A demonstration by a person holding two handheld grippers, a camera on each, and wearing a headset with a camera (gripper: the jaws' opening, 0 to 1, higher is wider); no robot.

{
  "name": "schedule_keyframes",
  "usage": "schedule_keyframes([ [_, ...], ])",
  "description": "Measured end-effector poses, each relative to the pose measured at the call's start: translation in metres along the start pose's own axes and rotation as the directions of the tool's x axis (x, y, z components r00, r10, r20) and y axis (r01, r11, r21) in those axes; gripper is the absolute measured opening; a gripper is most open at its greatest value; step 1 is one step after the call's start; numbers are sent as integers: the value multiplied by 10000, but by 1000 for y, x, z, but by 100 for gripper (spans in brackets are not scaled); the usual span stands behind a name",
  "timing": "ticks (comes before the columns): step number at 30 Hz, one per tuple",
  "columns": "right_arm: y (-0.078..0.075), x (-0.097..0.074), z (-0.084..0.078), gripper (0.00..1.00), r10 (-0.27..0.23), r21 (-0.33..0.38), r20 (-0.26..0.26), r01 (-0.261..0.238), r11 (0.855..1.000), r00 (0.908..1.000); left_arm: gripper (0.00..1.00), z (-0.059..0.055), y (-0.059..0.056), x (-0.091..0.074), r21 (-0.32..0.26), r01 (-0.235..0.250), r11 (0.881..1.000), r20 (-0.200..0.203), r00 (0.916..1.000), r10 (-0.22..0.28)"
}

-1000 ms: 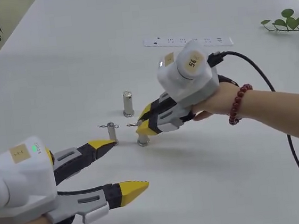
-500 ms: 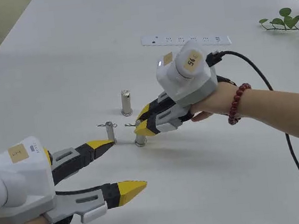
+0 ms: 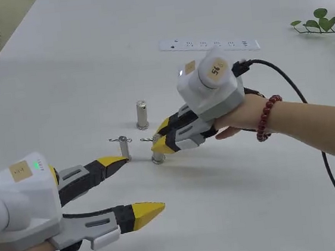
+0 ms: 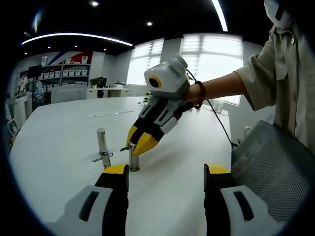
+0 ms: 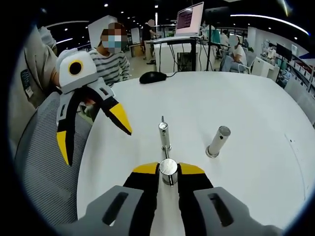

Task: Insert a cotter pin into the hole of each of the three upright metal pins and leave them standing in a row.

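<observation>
My right gripper (image 3: 160,143) is clenching the top of the near pin (image 3: 158,157), mid-tabletop, with a cotter pin (image 3: 147,139) poking out beside its tips. My left gripper (image 3: 145,183) is hovering with jaws spread wide, toward the tabletop's near edge. The left pin (image 3: 124,149) is carrying a second cotter pin (image 3: 120,140). The far pin (image 3: 142,115) is standing bare.

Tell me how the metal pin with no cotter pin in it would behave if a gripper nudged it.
The bare metal pin stands tall on a narrow base, so a push near its top would probably tip it. Being round, it would likely roll once down. Its shiny surface may be slippery.
</observation>
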State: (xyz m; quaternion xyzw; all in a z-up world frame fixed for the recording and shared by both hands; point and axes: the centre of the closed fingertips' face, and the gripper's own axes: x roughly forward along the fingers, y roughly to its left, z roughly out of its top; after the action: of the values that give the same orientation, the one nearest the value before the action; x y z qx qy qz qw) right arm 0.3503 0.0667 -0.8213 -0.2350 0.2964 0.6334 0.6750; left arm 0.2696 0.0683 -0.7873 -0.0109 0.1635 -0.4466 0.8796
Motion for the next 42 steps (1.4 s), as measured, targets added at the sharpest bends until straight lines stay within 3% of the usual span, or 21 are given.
schedule_keyframes([
  [11, -3, -9, 12, 23, -2, 487, 517, -23, 9988, 9987, 62, 1, 0, 1, -11, -11, 10000, 50, 10000, 11],
  [18, -8, -14, 25, 30, -297, 858, 849, 224, 9961, 9959, 64, 1, 0, 1, -37, -10, 10000, 61, 10000, 10],
  [28, -26, -15, 43, 34, -1226, 1375, 1344, 1040, 9850, 9833, 69, 1, -3, 1, -45, 48, 10000, 82, 10000, -48],
  [42, -57, -4, 46, 36, -2204, 2319, 1502, 1824, 9555, 9638, 75, 2, -1, -1, -221, 2, 9998, 229, 9997, 3],
])
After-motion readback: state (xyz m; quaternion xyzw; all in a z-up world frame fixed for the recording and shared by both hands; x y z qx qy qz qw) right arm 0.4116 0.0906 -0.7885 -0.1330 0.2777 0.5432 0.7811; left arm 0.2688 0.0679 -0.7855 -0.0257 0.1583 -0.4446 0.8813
